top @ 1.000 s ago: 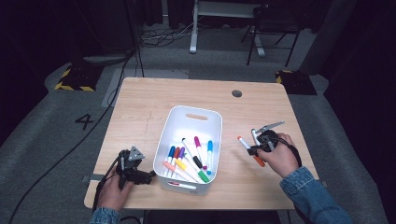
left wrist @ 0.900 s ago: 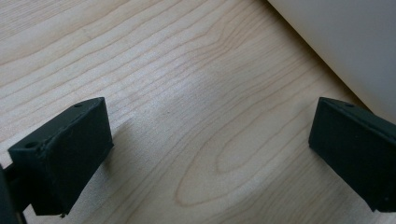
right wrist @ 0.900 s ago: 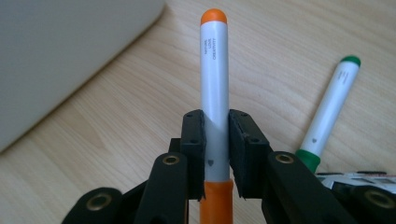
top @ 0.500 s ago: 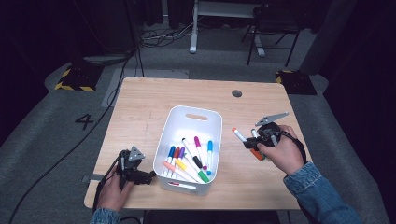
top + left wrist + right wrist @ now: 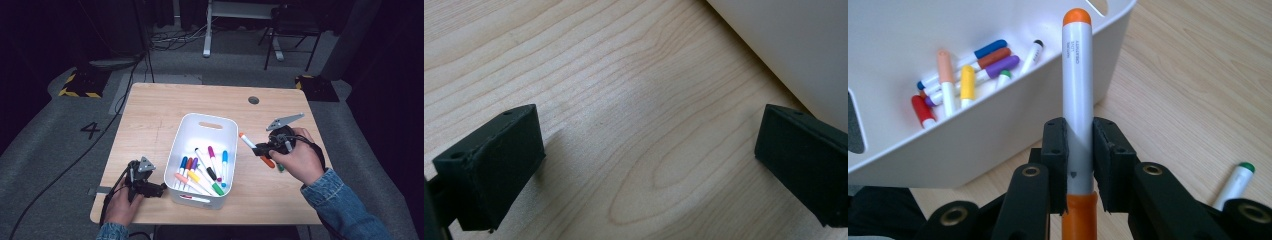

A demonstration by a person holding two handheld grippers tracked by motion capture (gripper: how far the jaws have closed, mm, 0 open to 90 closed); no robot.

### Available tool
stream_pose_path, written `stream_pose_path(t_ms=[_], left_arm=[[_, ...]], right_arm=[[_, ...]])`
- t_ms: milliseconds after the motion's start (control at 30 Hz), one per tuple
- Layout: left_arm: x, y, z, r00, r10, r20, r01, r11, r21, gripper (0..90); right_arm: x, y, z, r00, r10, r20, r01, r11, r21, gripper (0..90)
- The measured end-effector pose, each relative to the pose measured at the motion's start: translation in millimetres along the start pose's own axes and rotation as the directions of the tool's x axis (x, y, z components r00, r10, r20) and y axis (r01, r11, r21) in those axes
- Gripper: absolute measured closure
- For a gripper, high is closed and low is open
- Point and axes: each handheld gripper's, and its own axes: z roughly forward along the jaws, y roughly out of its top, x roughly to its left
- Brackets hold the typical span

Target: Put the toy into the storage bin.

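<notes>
My right gripper [image 5: 261,149] [image 5: 1079,150] is shut on an orange marker [image 5: 248,141] [image 5: 1077,100], white-bodied with an orange cap. It is held above the table just right of the white bin [image 5: 186,145] [image 5: 998,115], the marker's tip pointing toward the bin. Several coloured markers [image 5: 202,170] [image 5: 963,70] lie inside the bin. A green-capped marker [image 5: 1235,182] [image 5: 279,167] lies on the wood under my right hand. My left gripper [image 5: 159,189] [image 5: 649,165] rests open on the table left of the bin, with bare wood between its fingers.
The wooden table [image 5: 150,115] has a small round grommet [image 5: 253,100] at its far right. Chair and desk legs stand on the dark floor beyond. A cable trails off the left front corner.
My right hand has lifted the orange marker off the table and carried it up and left toward the bin. The left gripper has stayed put.
</notes>
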Motion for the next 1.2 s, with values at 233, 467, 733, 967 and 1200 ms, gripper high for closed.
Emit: stream_pose_path(t_ms=[233, 467, 733, 967, 1200], left_arm=[[-0.1, 0.0, 0.0, 1.0, 0.0, 0.0, 0.0, 1.0, -0.001, 0.0], [0.0, 0.0, 0.0, 1.0, 0.0, 0.0, 0.0, 1.0, -0.001, 0.0], [0.1, 0.2, 0.2, 1.0, 0.0, 0.001, 0.0, 1.0, -0.001, 0.0], [0.2, 0.4, -0.1, 1.0, 0.001, -0.003, -0.001, 1.0, 0.001, 0.0], [0.3, 0.5, 0.6, 1.0, 0.001, 0.001, -0.001, 1.0, -0.002, 0.0]], right_arm=[[14.6, 18.1, 1.3, 0.9987, -0.041, -0.031, 0.041, 0.999, -0.007, 76.9], [26.8, 33.7, 5.6, 0.9959, -0.069, -0.058, 0.068, 0.998, -0.013, 77.0], [42.2, 50.2, 15.9, 0.9905, -0.103, -0.091, 0.102, 0.995, -0.021, 77.0], [55.6, 62.4, 25.5, 0.9842, -0.135, -0.114, 0.134, 0.991, -0.019, 77.0], [64.3, 70.6, 33.1, 0.9805, -0.147, -0.131, 0.144, 0.989, -0.034, 77.0]])
